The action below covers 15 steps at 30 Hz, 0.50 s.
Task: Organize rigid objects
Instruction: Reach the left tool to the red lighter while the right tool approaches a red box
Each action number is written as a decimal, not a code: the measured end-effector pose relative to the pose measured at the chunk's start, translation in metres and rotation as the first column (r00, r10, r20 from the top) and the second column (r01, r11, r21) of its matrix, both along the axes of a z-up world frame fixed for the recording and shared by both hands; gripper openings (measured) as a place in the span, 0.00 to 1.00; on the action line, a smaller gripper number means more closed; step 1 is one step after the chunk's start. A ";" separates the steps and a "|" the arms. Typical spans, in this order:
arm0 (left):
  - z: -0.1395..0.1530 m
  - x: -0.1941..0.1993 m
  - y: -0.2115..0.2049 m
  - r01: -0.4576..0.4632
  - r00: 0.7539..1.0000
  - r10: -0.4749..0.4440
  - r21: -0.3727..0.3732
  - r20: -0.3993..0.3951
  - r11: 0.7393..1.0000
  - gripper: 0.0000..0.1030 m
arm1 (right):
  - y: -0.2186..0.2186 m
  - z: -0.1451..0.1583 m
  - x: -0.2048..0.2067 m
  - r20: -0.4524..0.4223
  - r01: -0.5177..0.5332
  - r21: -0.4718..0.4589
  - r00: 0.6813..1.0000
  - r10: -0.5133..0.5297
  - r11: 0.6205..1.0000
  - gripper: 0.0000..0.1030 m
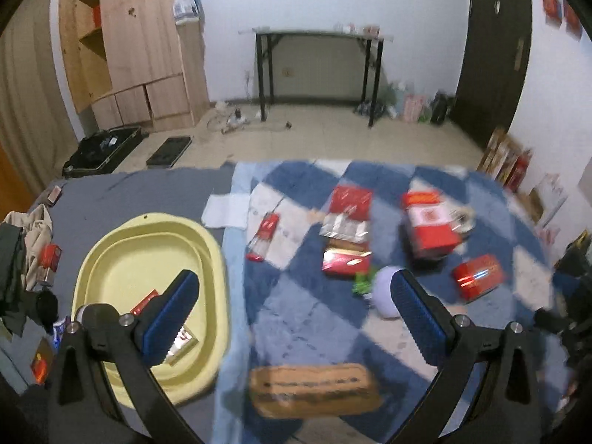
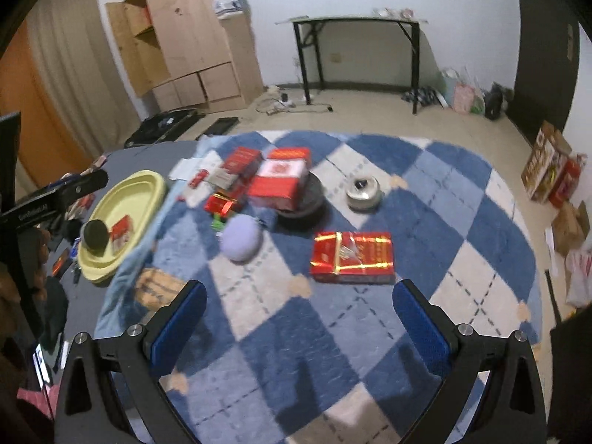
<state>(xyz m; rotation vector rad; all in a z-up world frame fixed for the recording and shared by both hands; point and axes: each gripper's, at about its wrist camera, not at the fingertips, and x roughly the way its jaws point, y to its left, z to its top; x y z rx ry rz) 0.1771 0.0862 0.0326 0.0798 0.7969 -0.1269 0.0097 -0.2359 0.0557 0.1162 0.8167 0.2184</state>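
Observation:
My left gripper (image 1: 295, 279) is open and empty above the seam between a yellow basin (image 1: 207, 244) and a blue-and-white checked rug (image 1: 296, 318). A red box (image 1: 146, 301) lies in the basin, partly hidden by the left finger. Several red boxes (image 1: 346, 261) sit on the rug with a lavender round object (image 1: 384, 292) and a brown case (image 1: 314, 390). My right gripper (image 2: 299, 288) is open and empty over the rug. A red box with gold ribbon (image 2: 351, 257) lies just ahead of it. The basin (image 2: 148, 188) holds a red box (image 2: 122, 236) and a dark round object (image 2: 95, 236).
A large red box (image 2: 283, 181) rests on a dark round plate beside a metal ashtray (image 2: 362, 188). Clothes (image 1: 22, 244) are piled left of the basin. A wooden cabinet (image 1: 148, 44), a black-legged table (image 1: 318, 37) and floor clutter stand beyond.

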 end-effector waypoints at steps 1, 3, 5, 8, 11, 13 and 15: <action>-0.009 0.009 0.000 0.001 1.000 0.000 0.020 -0.018 1.000 1.00 | -0.003 -0.005 0.010 -0.007 0.008 0.005 1.000 -0.008 1.000 1.00; -0.029 0.030 0.004 0.004 0.999 -0.001 0.061 -0.052 0.998 1.00 | -0.006 -0.021 0.026 -0.022 0.029 0.017 0.999 -0.029 0.999 1.00; -0.046 0.048 0.007 0.017 0.997 -0.012 0.076 -0.073 0.997 1.00 | -0.006 -0.037 0.046 -0.040 0.040 0.012 0.998 -0.039 0.999 1.00; -0.064 0.072 0.010 0.036 0.996 -0.028 0.091 -0.082 0.995 1.00 | -0.001 -0.058 0.074 -0.070 0.050 0.005 0.996 -0.049 0.999 1.00; -0.079 0.097 0.008 0.063 0.993 -0.054 0.092 -0.101 0.994 1.00 | -0.001 -0.076 0.095 -0.079 0.081 -0.003 0.994 -0.081 0.997 1.00; -0.086 0.110 0.005 0.082 0.992 -0.073 0.090 -0.101 0.993 1.00 | -0.004 -0.083 0.104 -0.082 0.095 -0.007 0.992 -0.095 0.995 1.00; -0.094 0.125 0.002 0.101 0.989 -0.088 0.108 -0.119 0.989 1.00 | -0.007 -0.092 0.115 -0.089 0.107 -0.011 0.990 -0.107 0.994 1.00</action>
